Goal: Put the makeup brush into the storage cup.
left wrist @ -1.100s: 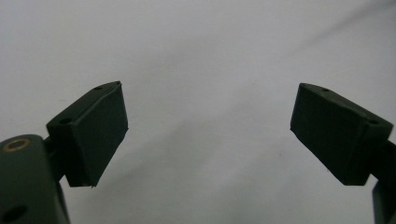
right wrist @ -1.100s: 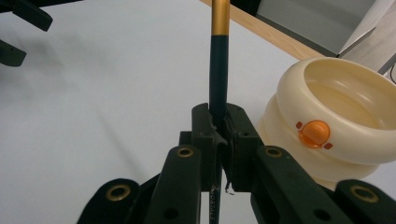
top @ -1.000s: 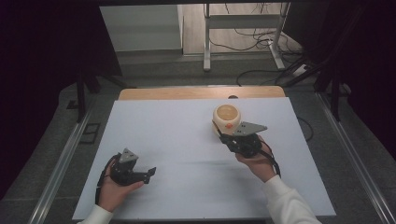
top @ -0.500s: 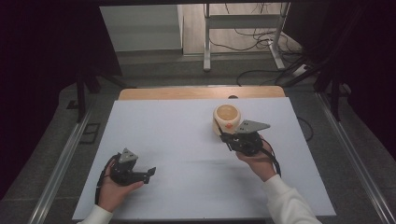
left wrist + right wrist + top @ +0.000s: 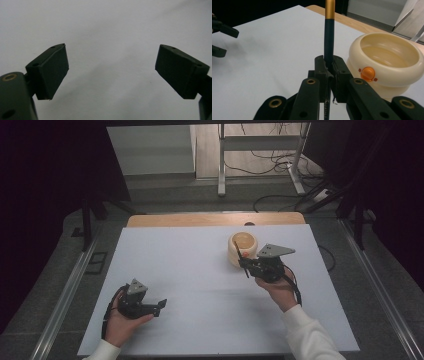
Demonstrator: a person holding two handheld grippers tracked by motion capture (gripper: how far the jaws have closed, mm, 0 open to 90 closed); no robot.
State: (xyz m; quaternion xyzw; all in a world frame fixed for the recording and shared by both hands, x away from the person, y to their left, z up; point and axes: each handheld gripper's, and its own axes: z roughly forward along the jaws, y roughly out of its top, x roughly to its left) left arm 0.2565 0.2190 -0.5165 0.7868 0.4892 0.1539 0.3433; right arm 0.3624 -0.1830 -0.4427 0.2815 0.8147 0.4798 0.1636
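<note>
I am seeing a cream bowl (image 5: pixel 387 65) wearing an orange dot, and a dark pencil (image 5: pixel 329 45) showing a gold band.

My left tongs (image 5: pixel 159 305) and right tongs (image 5: pixel 241 262) are matte black, each topped by a grey three-cornered plate, with a black cable looping at the wrist. Up close, brass-ringed screw holes dot the linkage arms, and the blocky pads (image 5: pixel 50 70) carry small holes. White sleeves (image 5: pixel 310 337) cover my forearms.
</note>
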